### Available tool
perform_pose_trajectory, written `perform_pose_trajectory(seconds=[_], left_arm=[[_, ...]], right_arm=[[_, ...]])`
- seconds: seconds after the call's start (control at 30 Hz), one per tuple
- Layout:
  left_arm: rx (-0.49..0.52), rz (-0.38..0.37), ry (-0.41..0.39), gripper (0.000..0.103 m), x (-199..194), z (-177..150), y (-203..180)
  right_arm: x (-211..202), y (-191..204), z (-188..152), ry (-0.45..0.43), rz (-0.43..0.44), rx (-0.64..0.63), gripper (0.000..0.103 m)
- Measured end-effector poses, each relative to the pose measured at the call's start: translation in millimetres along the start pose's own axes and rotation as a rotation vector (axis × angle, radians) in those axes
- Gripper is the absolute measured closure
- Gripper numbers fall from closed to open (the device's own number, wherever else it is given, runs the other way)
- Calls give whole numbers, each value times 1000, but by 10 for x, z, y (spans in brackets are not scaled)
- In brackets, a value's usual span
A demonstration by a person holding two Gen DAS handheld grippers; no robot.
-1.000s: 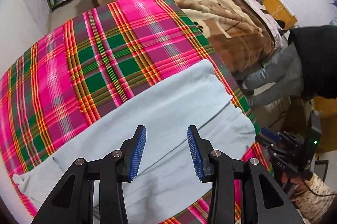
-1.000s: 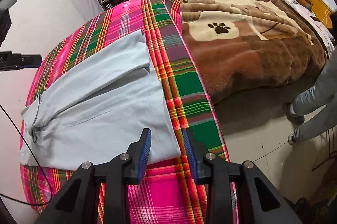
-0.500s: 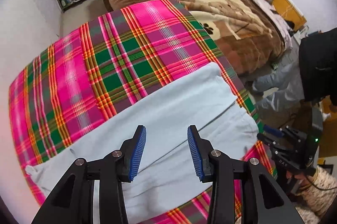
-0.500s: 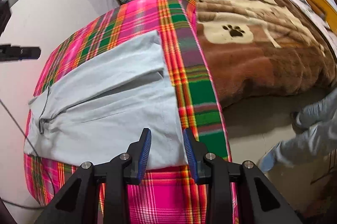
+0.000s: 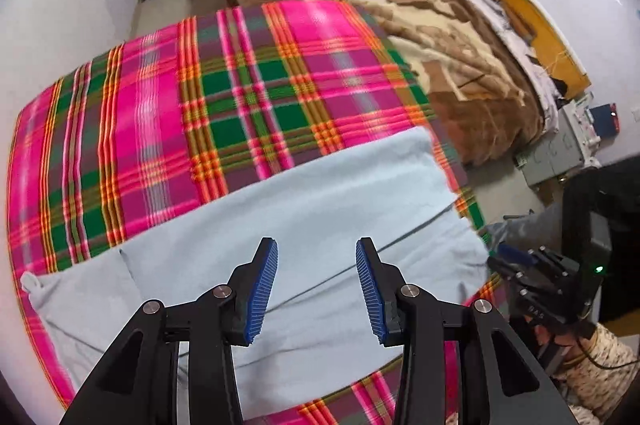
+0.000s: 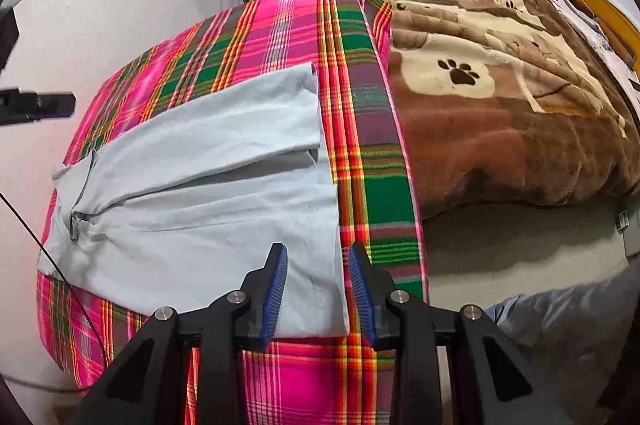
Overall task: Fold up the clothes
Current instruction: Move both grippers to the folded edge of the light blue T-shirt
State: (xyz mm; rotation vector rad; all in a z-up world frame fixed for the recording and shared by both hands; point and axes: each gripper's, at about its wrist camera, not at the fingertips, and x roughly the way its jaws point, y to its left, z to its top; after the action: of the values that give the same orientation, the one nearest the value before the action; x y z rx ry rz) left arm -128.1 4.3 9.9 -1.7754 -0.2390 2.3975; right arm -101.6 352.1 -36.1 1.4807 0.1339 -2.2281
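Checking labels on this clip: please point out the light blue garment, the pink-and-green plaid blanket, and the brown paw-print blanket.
Light blue garment [image 6: 208, 209], right wrist view, flat middle.
Pink-and-green plaid blanket [image 5: 224, 93], left wrist view, bare far part.
Brown paw-print blanket [image 6: 500, 145], right wrist view, brown area below the paw.

A bed [image 6: 500, 237] carries a bright plaid blanket [image 6: 360, 129] — pale blue trousers [image 6: 208, 201] lie flat on it — beside a brown paw-print blanket [image 6: 500, 113].

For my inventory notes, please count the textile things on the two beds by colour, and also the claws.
Light blue garment: 1
Pink and green plaid cover: 1
Brown blanket with paw print: 1
Claws, both open: 2, the left claw and the right claw
Total: 5
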Motion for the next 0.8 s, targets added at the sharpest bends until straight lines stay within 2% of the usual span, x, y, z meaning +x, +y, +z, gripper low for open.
perform_pose_trajectory(seconds=[0.07, 0.2, 0.3, 0.37, 0.6, 0.8], left_arm=[[2, 20, 2, 60, 27, -3, 18], [16, -6, -40, 60, 49, 66, -47], [51, 12, -35, 60, 248, 151, -193], [58, -16, -38, 60, 378, 192, -297], [193, -3, 67, 60, 954, 340, -747], [227, 4, 76, 60, 1196, 591, -935]], right_arm=[[15, 1, 8, -3, 3, -11, 70], [45, 3, 23, -10, 8, -33, 70], [67, 5, 34, -14, 12, -51, 70], [70, 26, 33, -9, 12, -73, 70], [102, -130, -99, 18, 37, -35, 70], [157, -115, -189, 35, 86, -65, 70]])
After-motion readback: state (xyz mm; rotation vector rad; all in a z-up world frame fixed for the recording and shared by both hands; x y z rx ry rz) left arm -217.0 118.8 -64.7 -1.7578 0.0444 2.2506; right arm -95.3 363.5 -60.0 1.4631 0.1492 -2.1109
